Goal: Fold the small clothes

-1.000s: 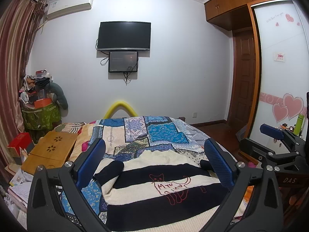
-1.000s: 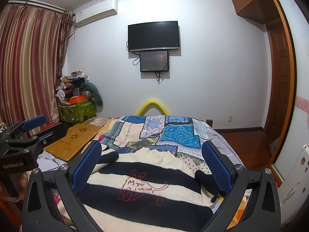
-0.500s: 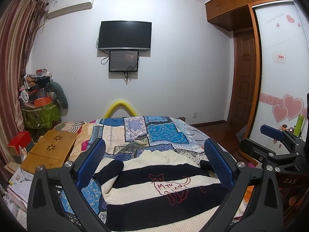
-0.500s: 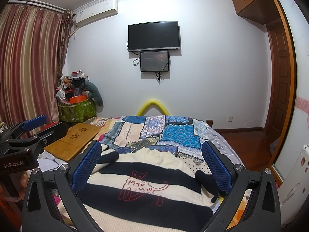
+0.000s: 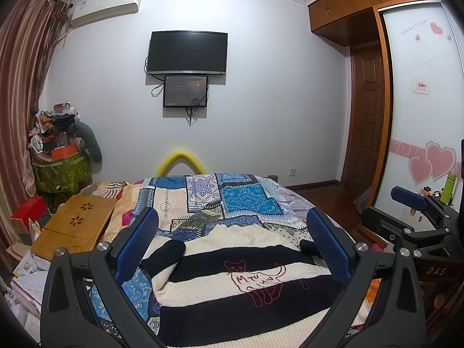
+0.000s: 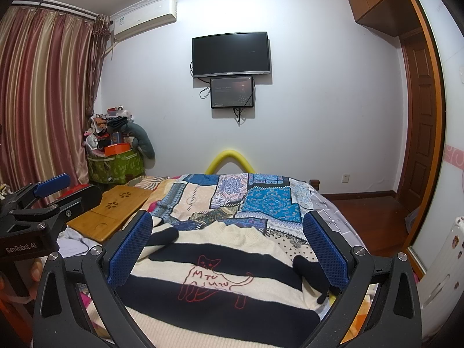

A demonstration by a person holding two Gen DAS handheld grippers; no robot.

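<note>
A small cream and black striped sweater (image 5: pixel 232 278) with a red cat outline lies spread flat on the patchwork bedspread (image 5: pixel 220 200); it also shows in the right wrist view (image 6: pixel 220 275). Its black cuffs lie at both sides. My left gripper (image 5: pixel 232 249) is open and empty, held above the sweater's near part. My right gripper (image 6: pixel 227 248) is open and empty, also above the sweater. The right gripper shows at the right edge of the left wrist view (image 5: pixel 417 226); the left gripper shows at the left edge of the right wrist view (image 6: pixel 43 206).
A wooden lap tray (image 5: pixel 75 226) lies on the bed's left side. A cluttered green bin (image 5: pixel 61 171) stands in the left corner by the curtains (image 6: pixel 43 101). A TV (image 5: pixel 187 52) hangs on the far wall. A wardrobe (image 5: pixel 420 101) and door stand right.
</note>
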